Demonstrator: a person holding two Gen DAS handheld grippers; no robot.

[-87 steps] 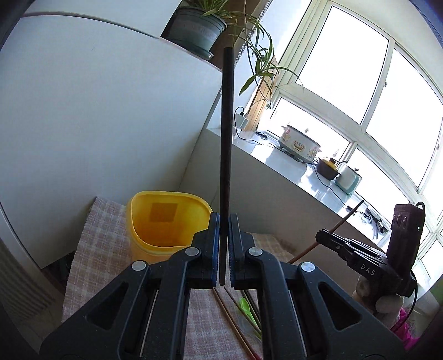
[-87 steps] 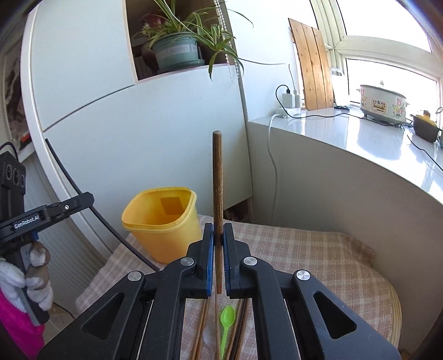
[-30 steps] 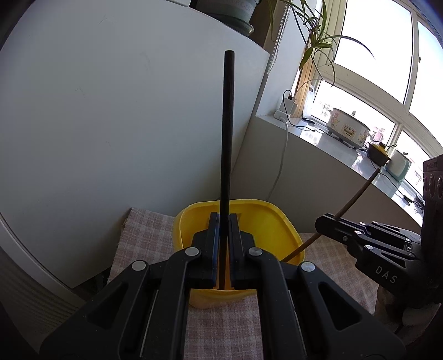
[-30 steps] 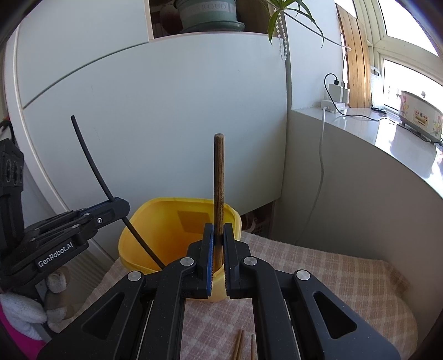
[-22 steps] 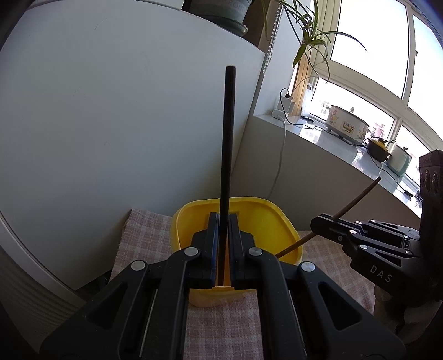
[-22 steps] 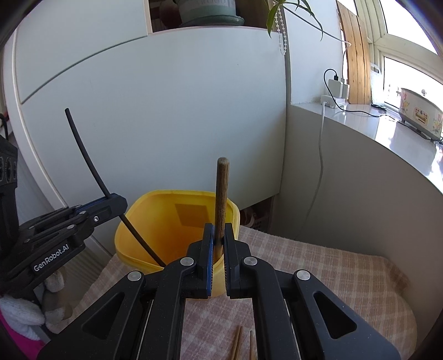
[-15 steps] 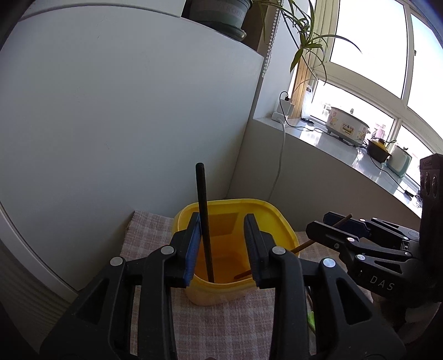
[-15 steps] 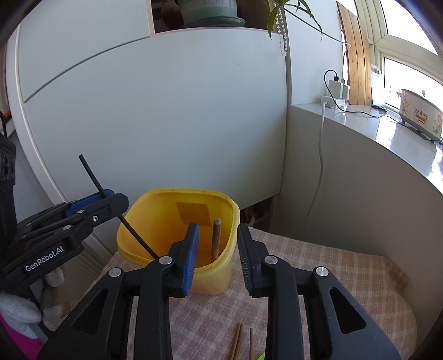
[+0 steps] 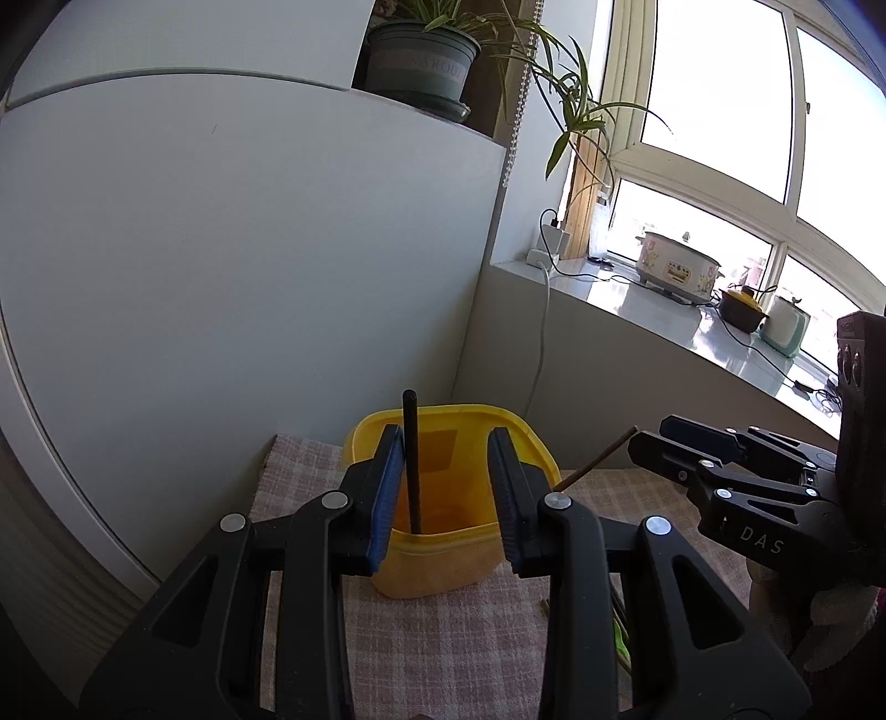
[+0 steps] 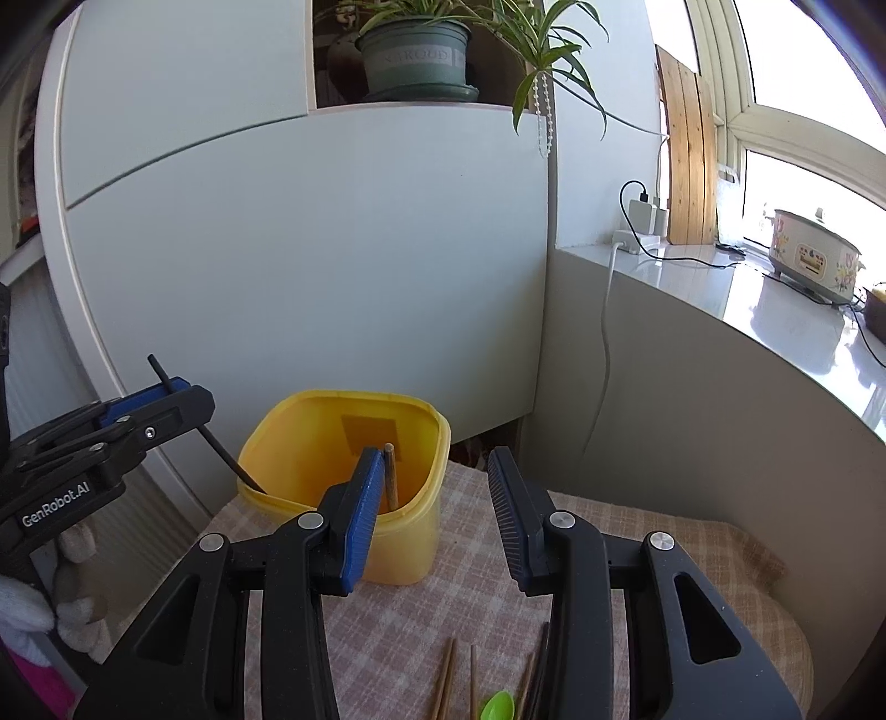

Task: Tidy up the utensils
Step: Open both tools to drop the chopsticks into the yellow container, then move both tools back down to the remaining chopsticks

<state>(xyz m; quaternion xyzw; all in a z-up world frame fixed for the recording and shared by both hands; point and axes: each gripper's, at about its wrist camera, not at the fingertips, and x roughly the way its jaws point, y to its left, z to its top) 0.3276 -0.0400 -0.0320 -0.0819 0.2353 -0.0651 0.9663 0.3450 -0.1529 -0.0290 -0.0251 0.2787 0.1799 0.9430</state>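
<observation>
A yellow container (image 9: pixel 443 570) stands on the checked cloth. A black chopstick (image 9: pixel 411 459) rests upright in it, close by the left pad of my left gripper (image 9: pixel 446 487), which is open and grips nothing. A brown chopstick (image 9: pixel 595 462) leans out over the container's right rim toward my right gripper (image 9: pixel 650 437). In the right wrist view my right gripper (image 10: pixel 437 498) is open just before the container (image 10: pixel 410 548). The brown chopstick (image 10: pixel 391 476) stands inside it, free of the pads. The black chopstick (image 10: pixel 221 448) slants past my left gripper (image 10: pixel 191 393).
More chopsticks (image 10: pixel 448 681) and a green spoon (image 10: pixel 495 706) lie on the checked cloth (image 10: pixel 637 531) near me. A white cabinet (image 10: pixel 310 266) with a potted plant (image 10: pixel 415 50) rises behind the container. A sill with a cooker (image 10: pixel 811 257) runs along the right.
Both grippers have opened and let go of their chopsticks, which dropped into the yellow container. Both grippers have drawn back a little from it and risen slightly.
</observation>
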